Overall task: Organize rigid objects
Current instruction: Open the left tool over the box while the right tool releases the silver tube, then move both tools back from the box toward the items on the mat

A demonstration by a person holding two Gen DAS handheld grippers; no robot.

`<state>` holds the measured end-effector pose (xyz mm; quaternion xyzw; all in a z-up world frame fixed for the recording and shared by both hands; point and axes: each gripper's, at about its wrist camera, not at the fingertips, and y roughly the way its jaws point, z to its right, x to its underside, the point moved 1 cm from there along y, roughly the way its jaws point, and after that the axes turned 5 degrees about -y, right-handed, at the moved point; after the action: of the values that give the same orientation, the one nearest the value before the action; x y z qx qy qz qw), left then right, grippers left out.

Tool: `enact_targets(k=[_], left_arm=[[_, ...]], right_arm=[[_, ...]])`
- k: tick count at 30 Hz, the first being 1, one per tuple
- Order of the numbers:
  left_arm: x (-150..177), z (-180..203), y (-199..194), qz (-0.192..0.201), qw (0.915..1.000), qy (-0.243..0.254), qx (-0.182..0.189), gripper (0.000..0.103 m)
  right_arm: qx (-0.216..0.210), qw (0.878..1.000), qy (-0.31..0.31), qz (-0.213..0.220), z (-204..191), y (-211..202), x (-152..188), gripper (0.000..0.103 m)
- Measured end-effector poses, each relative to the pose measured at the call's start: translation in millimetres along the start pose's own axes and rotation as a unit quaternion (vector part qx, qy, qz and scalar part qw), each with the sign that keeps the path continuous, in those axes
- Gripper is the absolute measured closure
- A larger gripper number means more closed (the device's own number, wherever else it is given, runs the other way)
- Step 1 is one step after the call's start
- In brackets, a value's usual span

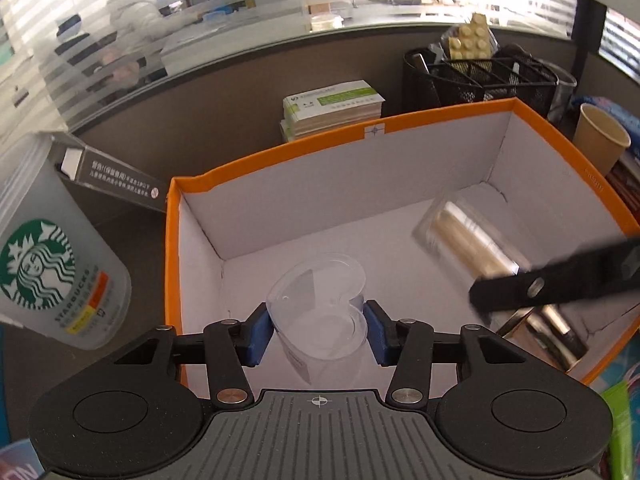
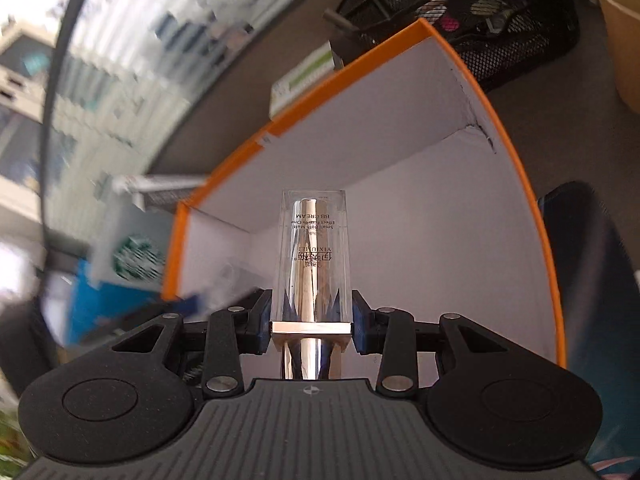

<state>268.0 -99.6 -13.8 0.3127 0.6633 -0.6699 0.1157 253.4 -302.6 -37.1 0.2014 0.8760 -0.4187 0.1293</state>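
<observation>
Both wrist views close above orange box

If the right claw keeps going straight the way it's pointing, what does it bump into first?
Probably the white inside wall of the orange box. The right claw holds the BB cream bottle, whose tip would likely touch first; depth is unclear.

Bright daylight through the blinds at the top, strong fisheye bending at the edges, motion blur smearing the right-wrist view's left side.
</observation>
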Motion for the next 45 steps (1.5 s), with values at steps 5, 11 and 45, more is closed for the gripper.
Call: enact_targets(k=[5, 11, 45], left_arm=[[-2, 4, 2, 0.000, 0.9998, 0.012, -0.013, 0.054], [0, 4, 0, 0.008, 0.9998, 0.011, -0.012, 0.039], [175, -38, -86, 0.170, 0.9818, 0.019, 0.083, 0.000]], right_arm=[[0.111, 0.988, -0.104, -0.039, -16, 29, 15, 0.068], [0.166, 0.965, -0.202, -0.020, -37, 32, 25, 0.056], [0.218, 0.928, -0.230, 0.195, 4, -104, 232, 0.028]])
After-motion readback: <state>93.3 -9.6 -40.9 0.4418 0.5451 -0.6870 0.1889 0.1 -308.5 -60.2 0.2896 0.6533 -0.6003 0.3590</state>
